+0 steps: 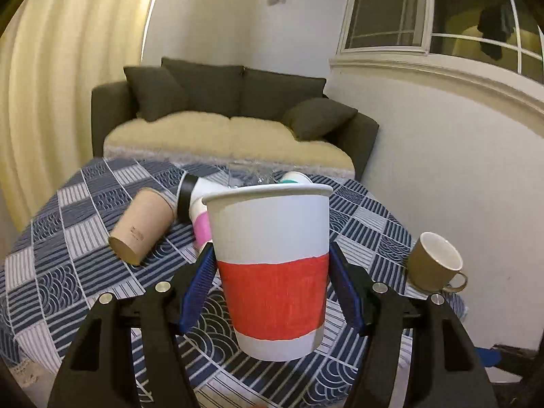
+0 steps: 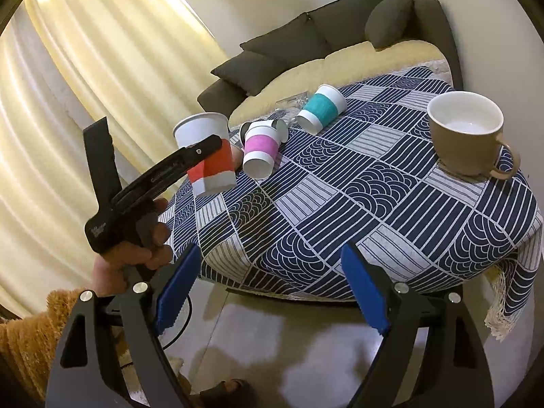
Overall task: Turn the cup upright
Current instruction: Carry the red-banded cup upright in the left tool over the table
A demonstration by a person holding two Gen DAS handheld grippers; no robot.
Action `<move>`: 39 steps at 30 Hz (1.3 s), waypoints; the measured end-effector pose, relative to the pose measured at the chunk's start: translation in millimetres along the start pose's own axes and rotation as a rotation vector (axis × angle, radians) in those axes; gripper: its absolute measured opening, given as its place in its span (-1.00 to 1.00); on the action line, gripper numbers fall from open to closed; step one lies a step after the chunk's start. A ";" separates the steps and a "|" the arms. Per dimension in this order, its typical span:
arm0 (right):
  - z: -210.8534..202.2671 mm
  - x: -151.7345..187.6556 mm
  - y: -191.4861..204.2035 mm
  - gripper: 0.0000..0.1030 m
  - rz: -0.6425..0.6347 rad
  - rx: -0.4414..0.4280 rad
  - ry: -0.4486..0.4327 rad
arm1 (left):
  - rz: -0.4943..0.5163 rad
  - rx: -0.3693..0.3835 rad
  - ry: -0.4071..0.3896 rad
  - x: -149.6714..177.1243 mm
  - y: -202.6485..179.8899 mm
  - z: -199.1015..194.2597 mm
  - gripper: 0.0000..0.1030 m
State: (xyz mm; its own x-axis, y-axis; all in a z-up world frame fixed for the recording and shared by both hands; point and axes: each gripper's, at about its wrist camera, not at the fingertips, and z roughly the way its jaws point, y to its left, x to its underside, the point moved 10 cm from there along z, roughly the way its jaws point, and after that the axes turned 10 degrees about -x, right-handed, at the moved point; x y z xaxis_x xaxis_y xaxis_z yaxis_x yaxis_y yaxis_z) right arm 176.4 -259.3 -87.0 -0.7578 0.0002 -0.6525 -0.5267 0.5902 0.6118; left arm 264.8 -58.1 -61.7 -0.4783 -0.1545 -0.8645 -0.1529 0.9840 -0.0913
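Two blue pads of my left gripper (image 1: 272, 285) clamp the red-banded cup (image 1: 270, 265), mouth up, above the table (image 1: 367, 210). Excess squeeze may crush it; an early release may tip it. My right gripper (image 2: 272, 292) hangs wide, empty.

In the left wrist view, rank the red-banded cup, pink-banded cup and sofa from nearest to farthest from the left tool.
1. Red-banded cup, between the left tool's pads.
2. Pink-banded cup, on its side just behind.
3. Sofa, beyond the table.
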 end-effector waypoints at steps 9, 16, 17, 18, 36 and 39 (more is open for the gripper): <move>-1.4 0.0 -1.8 0.62 0.019 -0.021 0.002 | -0.004 -0.110 -0.285 -16.2 2.0 -23.7 0.23; -0.3 0.6 -5.8 0.62 0.068 -0.044 0.007 | 0.014 -0.215 -0.379 1.3 4.6 -23.0 0.23; 0.1 0.4 -6.5 0.62 0.067 -0.038 0.007 | 0.030 -0.221 -0.389 5.7 1.2 -23.3 0.23; 0.3 0.1 -6.4 0.62 0.069 -0.037 0.008 | 0.046 -0.227 -0.403 10.9 -2.2 -22.8 0.23; 27.6 10.0 -25.8 0.62 0.119 0.020 0.086 | 0.074 -0.252 -0.381 71.2 -2.7 14.2 0.23; 29.5 10.3 -26.9 0.62 0.119 0.024 0.088 | 0.081 -0.240 -0.384 71.9 -5.1 14.6 0.23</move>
State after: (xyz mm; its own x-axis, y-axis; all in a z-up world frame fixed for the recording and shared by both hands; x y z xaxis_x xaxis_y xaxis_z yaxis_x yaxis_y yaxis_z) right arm 194.1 -251.4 -123.4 -0.8454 0.0014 -0.5341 -0.4228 0.6093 0.6708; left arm 243.8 -72.9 -130.6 -0.1491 0.0102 -0.9888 -0.3463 0.9361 0.0619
